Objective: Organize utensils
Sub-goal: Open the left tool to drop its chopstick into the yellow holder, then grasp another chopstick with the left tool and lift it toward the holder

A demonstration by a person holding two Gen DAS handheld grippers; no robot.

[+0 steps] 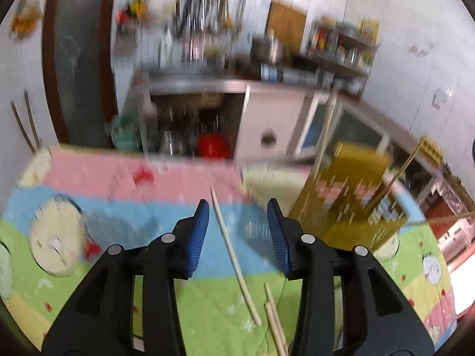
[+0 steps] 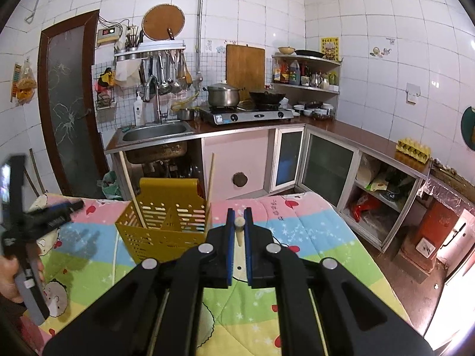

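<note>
Here, the left gripper (image 1: 238,225) hangs wide open over a loose chopstick (image 1: 234,255) on the quilt (image 1: 118,207), left of the yellow holder (image 1: 347,207). From the right wrist, the right gripper (image 2: 239,225) pinches another chopstick (image 2: 239,231), just right of that holder (image 2: 166,225).

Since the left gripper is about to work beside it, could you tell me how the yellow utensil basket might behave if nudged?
The yellow utensil basket looks like thin perforated plastic, so probably light. It holds only two chopsticks and stands tall on a soft quilt, so a nudge from the left gripper could slide or tip it.
</note>
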